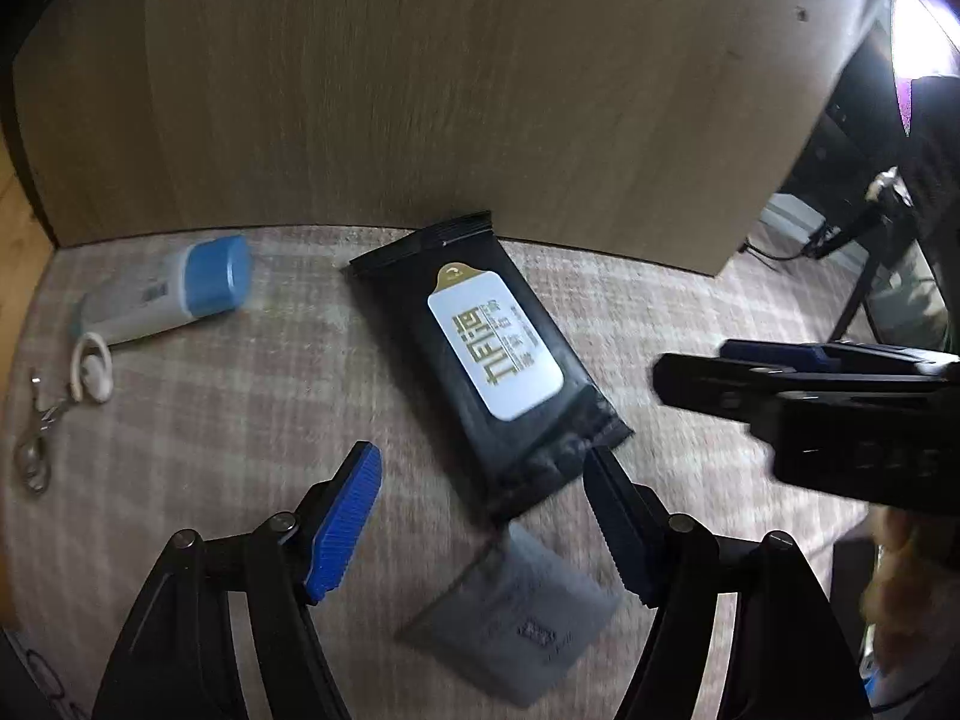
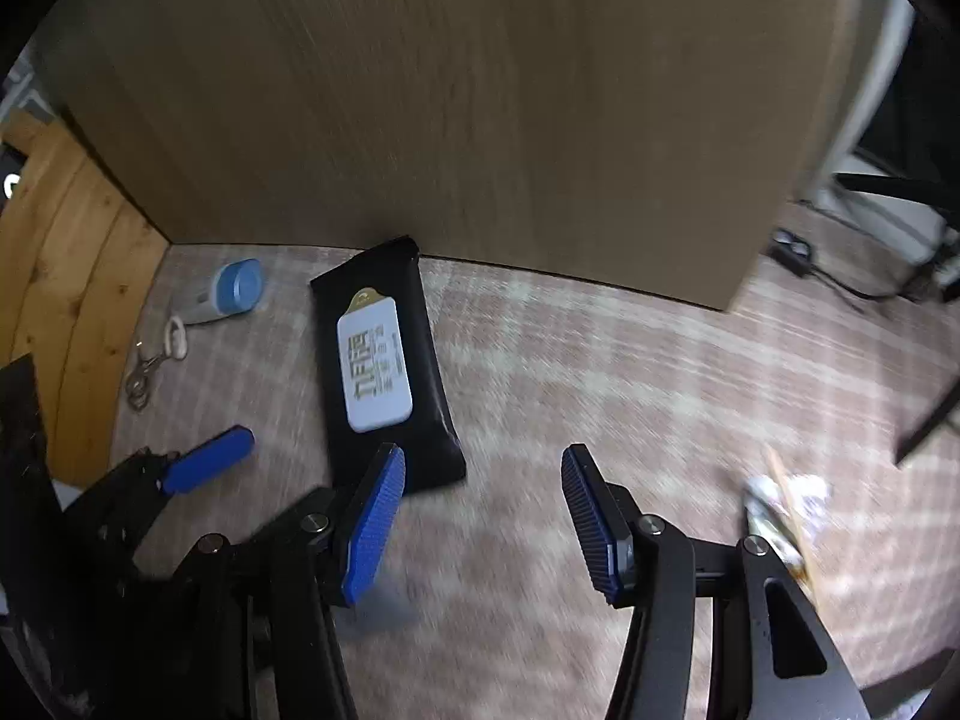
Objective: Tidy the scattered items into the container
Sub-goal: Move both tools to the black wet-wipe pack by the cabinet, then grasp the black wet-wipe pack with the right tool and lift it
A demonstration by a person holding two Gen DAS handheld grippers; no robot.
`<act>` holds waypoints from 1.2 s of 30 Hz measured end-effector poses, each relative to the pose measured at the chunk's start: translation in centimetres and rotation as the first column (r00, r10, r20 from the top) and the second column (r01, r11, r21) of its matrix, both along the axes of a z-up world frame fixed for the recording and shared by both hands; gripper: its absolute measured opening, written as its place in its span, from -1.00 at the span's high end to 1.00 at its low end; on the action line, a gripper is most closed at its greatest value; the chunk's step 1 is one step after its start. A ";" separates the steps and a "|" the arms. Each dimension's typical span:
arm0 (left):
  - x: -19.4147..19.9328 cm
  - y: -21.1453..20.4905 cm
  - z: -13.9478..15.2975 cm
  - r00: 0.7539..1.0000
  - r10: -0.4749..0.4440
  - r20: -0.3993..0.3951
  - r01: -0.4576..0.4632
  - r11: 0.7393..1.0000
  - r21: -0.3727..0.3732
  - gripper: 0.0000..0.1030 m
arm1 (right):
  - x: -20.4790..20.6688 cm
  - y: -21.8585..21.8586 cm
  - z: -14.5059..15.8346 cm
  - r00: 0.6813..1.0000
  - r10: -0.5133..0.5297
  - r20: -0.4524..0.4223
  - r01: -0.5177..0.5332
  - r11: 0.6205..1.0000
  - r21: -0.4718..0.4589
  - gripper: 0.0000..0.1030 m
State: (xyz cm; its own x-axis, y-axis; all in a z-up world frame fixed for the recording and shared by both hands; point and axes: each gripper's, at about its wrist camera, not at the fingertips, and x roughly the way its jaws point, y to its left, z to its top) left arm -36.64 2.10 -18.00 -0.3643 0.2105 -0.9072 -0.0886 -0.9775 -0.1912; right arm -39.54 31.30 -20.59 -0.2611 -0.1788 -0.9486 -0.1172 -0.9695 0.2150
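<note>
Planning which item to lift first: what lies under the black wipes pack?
The wipes pack lies on the checked cloth. Its near corner overlaps a grey sachet. Anything else beneath is hidden.

I see gold Korean letters on the white label of the black wipes pack (image 1: 487, 354) ahead of my fingers, too blurred to read.

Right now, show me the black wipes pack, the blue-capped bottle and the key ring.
wipes pack (image 1: 495, 345), left wrist view, on its white label.
bottle (image 1: 217, 277), left wrist view, on its blue cap.
key ring (image 1: 33, 462), left wrist view, on the metal clasp.
</note>
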 end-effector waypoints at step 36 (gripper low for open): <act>2.6 8.0 0.2 0.981 -0.181 -0.063 0.185 0.981 0.060 0.06 | 1.0 -3.8 -1.0 0.990 0.144 -0.005 -0.143 0.979 -0.142 0.90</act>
